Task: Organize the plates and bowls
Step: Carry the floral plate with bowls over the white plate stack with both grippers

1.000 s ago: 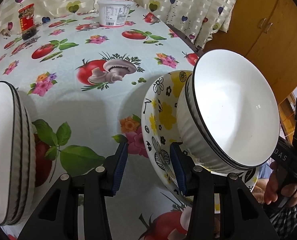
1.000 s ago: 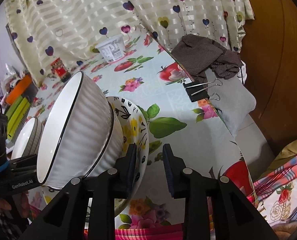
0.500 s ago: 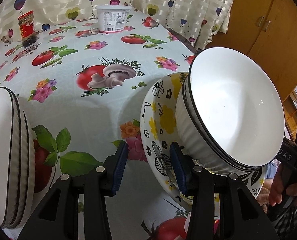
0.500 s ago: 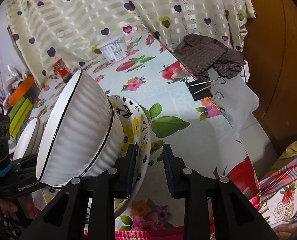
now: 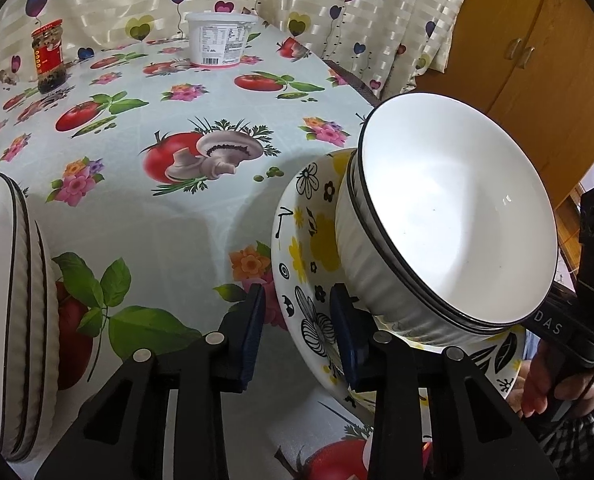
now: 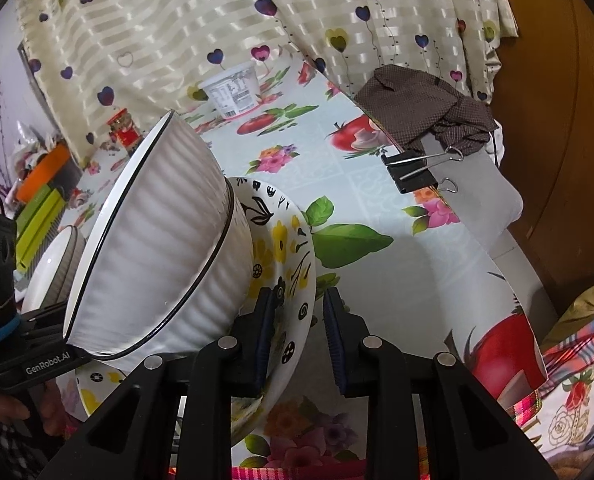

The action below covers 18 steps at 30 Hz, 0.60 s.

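Note:
A flower-patterned plate (image 5: 297,240) (image 6: 285,240) lies on the tablecloth with two nested white ribbed bowls (image 5: 457,220) (image 6: 157,240) stacked on it. My left gripper (image 5: 297,320) straddles the plate's near-left rim. Its jaws are closing, and a gap still shows at the outer pad. From the opposite side, my right gripper (image 6: 297,320) straddles the rim. Its inner pad lies against the plate, the jaws are closing slightly, and a thin gap remains at the outer pad. A second stack of white bowls (image 5: 9,300) (image 6: 53,272) stands to the left.
At the back by the curtain are a white tub (image 5: 223,40) and a red-labelled jar (image 5: 49,56). A brown cloth (image 6: 425,108) and binder clips (image 6: 413,168) sit at the table's right edge. A wooden cabinet (image 5: 517,40) stands beyond.
The left gripper's jaws have narrowed around the plate's rim. The right gripper and the plate with its bowls have hardly moved.

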Tool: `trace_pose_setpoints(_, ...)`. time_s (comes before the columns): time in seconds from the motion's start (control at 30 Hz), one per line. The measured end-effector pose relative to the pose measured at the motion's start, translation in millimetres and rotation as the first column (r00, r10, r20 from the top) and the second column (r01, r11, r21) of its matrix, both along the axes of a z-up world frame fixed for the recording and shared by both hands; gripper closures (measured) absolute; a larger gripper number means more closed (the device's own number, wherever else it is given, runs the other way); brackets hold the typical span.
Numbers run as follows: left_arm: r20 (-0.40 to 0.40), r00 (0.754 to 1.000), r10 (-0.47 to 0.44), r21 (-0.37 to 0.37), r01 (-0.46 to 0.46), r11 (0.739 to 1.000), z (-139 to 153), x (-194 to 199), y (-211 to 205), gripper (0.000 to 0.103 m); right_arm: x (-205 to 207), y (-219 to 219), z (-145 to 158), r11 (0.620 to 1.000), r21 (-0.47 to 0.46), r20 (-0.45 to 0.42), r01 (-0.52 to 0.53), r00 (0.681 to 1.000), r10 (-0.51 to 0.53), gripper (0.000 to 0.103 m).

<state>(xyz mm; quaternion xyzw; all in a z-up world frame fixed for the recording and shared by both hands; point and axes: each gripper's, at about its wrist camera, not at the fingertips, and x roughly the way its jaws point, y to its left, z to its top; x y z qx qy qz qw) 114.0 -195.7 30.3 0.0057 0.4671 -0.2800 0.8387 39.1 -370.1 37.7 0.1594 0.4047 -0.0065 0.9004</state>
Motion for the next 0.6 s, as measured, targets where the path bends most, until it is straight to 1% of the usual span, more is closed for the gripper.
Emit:
trace_pose_setpoints(0.07,-0.001,1.000,-0.006,-0.007,0.006,1.000,0.0,-0.2,-0.3,0.072,-0.7,-0.8,0.3,1.000,0.000,0.002,0.000,1.000,0.000,0.082)
trace_pose_setpoints(0.17,0.009,1.000,-0.013,-0.005,0.013,1.000,1.0,-1.6,-2.5,0.076,-0.7,3.8,-0.6,1.000,-0.007,0.011,-0.006,1.000,0.006,0.089)
trace_pose_setpoints(0.23,0.010,1.000,-0.025,-0.012,0.025,1.000,1.4,-2.5,-3.6,0.083,0.8,7.0,-1.0,1.000,-0.018,0.015,-0.011,1.000,0.011,0.090)
trace_pose_setpoints(0.6,0.018,1.000,-0.025,-0.014,0.026,1.000,2.0,-3.5,-3.8,0.084,-1.1,5.8,1.4,1.000,-0.004,0.024,-0.008,1.000,0.008,0.090)
